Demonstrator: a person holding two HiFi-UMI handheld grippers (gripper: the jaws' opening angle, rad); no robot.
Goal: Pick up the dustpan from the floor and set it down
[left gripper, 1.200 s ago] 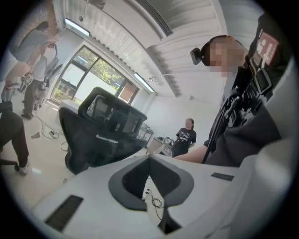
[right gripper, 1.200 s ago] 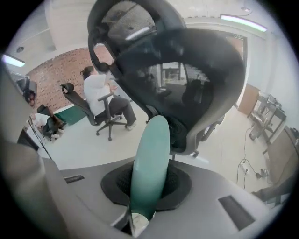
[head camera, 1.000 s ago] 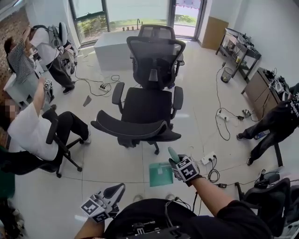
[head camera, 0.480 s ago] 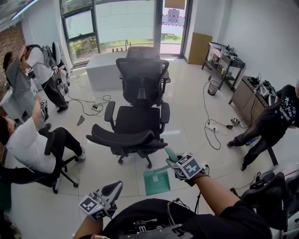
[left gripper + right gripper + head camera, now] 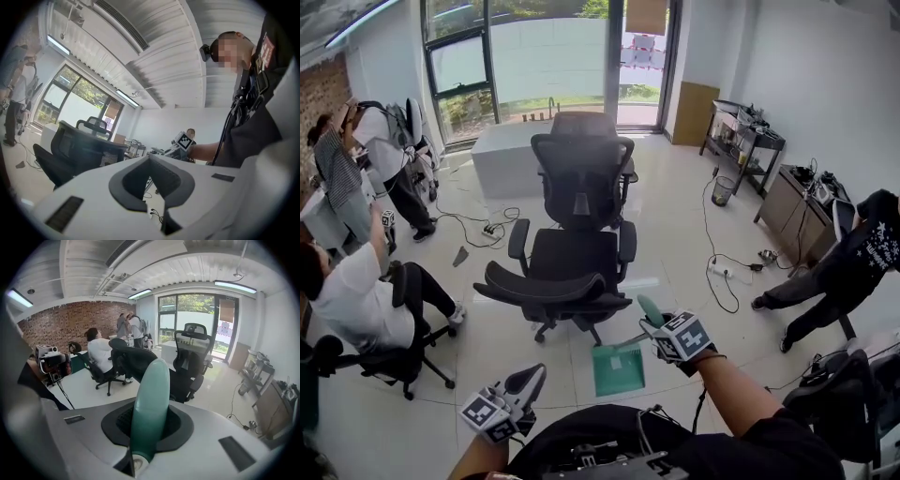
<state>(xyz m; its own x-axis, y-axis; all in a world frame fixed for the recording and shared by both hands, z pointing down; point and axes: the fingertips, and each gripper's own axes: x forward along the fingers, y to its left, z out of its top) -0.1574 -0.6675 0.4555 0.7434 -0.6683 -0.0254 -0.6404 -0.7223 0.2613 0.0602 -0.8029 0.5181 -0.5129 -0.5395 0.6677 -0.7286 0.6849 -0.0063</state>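
Note:
A green dustpan (image 5: 619, 369) hangs by its handle (image 5: 649, 310) over the white tiled floor, just in front of me. My right gripper (image 5: 659, 325) is shut on that handle. In the right gripper view the green handle (image 5: 151, 397) runs up between the two pads of the right gripper (image 5: 149, 423) and sticks out past them. My left gripper (image 5: 528, 383) is held low at the left, near my body, with nothing in it. In the left gripper view the left gripper (image 5: 150, 161) has its tips together, pointing level across the room.
A black office chair (image 5: 577, 253) stands just beyond the dustpan. A person sits on a chair (image 5: 356, 305) at the left; others stand at the back left. Another person (image 5: 848, 262) bends at the right. Cables (image 5: 727, 272) trail on the floor. A white desk (image 5: 511, 150) stands behind.
My right gripper has risen with the dustpan hanging from it, so the pan sits higher off the floor. The left gripper has come up a little. The head view has tilted upward.

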